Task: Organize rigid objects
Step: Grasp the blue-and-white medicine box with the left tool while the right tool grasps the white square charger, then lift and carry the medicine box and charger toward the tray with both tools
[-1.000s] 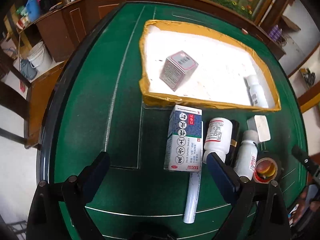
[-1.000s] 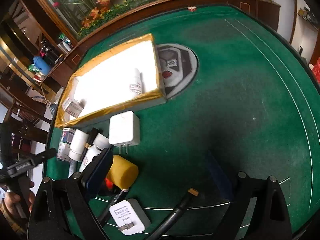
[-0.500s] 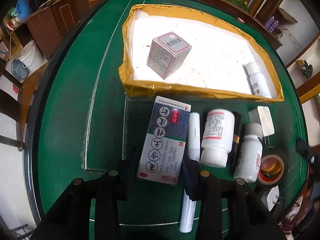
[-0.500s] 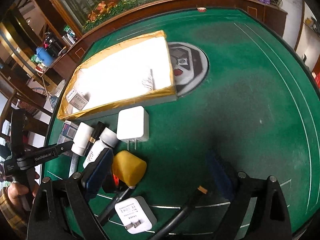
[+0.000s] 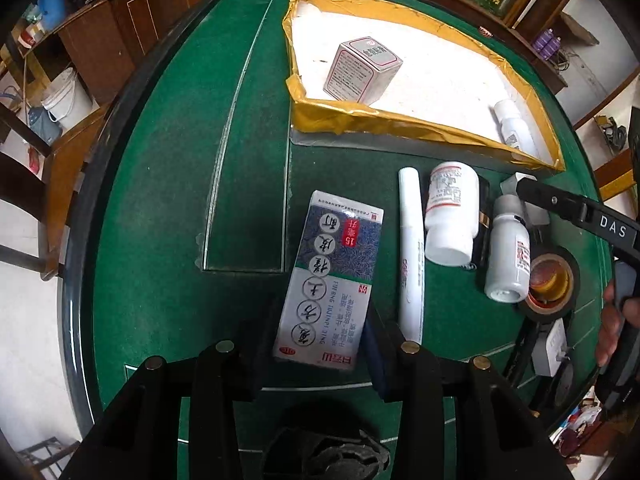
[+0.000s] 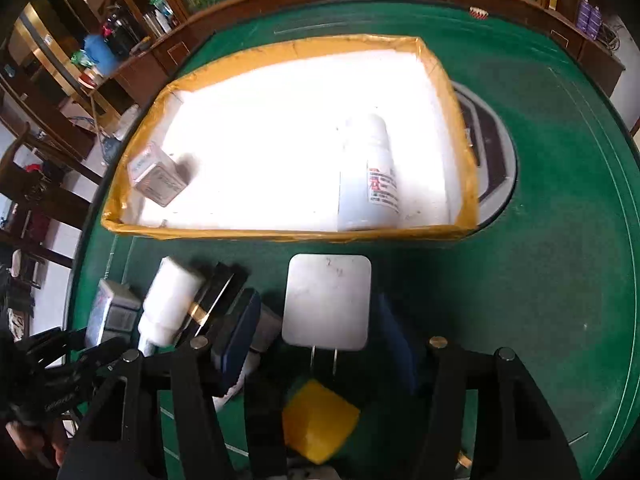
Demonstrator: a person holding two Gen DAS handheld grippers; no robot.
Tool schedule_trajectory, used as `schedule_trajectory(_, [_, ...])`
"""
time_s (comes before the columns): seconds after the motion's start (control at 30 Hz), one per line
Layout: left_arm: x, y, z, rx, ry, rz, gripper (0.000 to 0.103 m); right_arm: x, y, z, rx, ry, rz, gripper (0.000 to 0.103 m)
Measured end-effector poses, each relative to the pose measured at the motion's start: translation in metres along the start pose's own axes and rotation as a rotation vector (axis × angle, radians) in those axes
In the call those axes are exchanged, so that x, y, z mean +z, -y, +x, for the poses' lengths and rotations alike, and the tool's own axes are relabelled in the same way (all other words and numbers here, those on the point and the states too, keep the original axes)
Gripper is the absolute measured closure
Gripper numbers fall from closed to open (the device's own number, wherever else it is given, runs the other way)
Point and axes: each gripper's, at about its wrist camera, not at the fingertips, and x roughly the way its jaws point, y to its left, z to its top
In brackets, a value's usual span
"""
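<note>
Left fingers: clamped on the near end of the blue-and-white medicine carton (image 5: 330, 280), one pad on each long side – left gripper (image 5: 320, 336) at 6 o'clock in the left wrist view.
Right fingers: spread apart, grasping nothing – right gripper (image 6: 320, 344) straddles the white charger plug (image 6: 326, 302) without visibly touching it; the plug's two prongs point toward the camera.
Yellow block: a yellow piece (image 6: 320, 420) lies just under the plug's prongs at 6 o'clock in the right wrist view, blurred.
Medicine carton: flat on the green felt table (image 5: 160, 200), long axis running from 6 toward 12 o'clock, slightly tilted.
White tube: a slim white tube (image 5: 411, 256) lies just beside the carton at its 3 o'clock side, parallel to it.
Pill bottles: a white pill bottle (image 5: 452, 216) lies on its side next to the tube; a smaller white bottle (image 5: 508, 256) lies further toward 3 o'clock, touching a roll of dark tape (image 5: 552, 280).
Tray: a shallow white tray with yellow-taped rim (image 5: 400, 120) sits toward 12 o'clock, beyond the row of items.
Inside the tray: a small grey-pink box (image 5: 362, 70) stands tilted near the left end, and a white bottle (image 5: 514, 128) lies on its side at the right end.
</note>
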Motion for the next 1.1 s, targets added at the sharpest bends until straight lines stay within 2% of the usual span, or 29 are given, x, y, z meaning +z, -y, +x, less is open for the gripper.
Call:
schedule_trajectory(0.03, [0.003, 0.002, 0.001, 0.004, -0.001, 0.000, 0.052, 0.002, 0.000, 0.001, -0.008, -0.002, -0.002, 0.045])
schedule_trajectory(0.07, [0.006, 0.003, 0.003, 0.006, -0.003, 0.000, 0.043, 0.004, -0.001, 0.003, -0.023, -0.012, -0.007, 0.050])
schedule_trajectory(0.13, [0.010, 0.004, 0.006, 0.014, -0.004, 0.002, 0.039, 0.004, 0.003, 0.014, -0.047, -0.063, -0.010, 0.054])
schedule_trajectory(0.2, [0.014, 0.008, 0.008, 0.020, 0.004, 0.008, 0.039, 0.003, 0.004, 0.012, -0.050, -0.052, -0.023, 0.056])
schedule_trajectory(0.23, [0.014, 0.009, 0.008, 0.019, 0.010, 0.008, 0.040, 0.001, 0.005, 0.011, -0.053, -0.054, -0.024, 0.057])
schedule_trajectory(0.3, [0.016, 0.009, 0.007, 0.025, 0.025, 0.016, 0.065, -0.005, 0.011, 0.008, -0.047, -0.049, -0.018, 0.057])
schedule_trajectory(0.53, [0.024, 0.004, 0.009, 0.019, 0.026, 0.000, 0.065, -0.022, 0.030, -0.004, -0.041, -0.034, 0.000, 0.057])
schedule_trajectory(0.57, [0.018, 0.003, 0.007, 0.020, 0.028, 0.001, 0.065, -0.024, 0.031, -0.005, -0.040, -0.034, 0.002, 0.057])
schedule_trajectory(1.1, [0.021, 0.019, -0.023, -0.012, 0.057, 0.027, 0.065, -0.025, 0.035, -0.042, 0.022, 0.025, 0.026, 0.057])
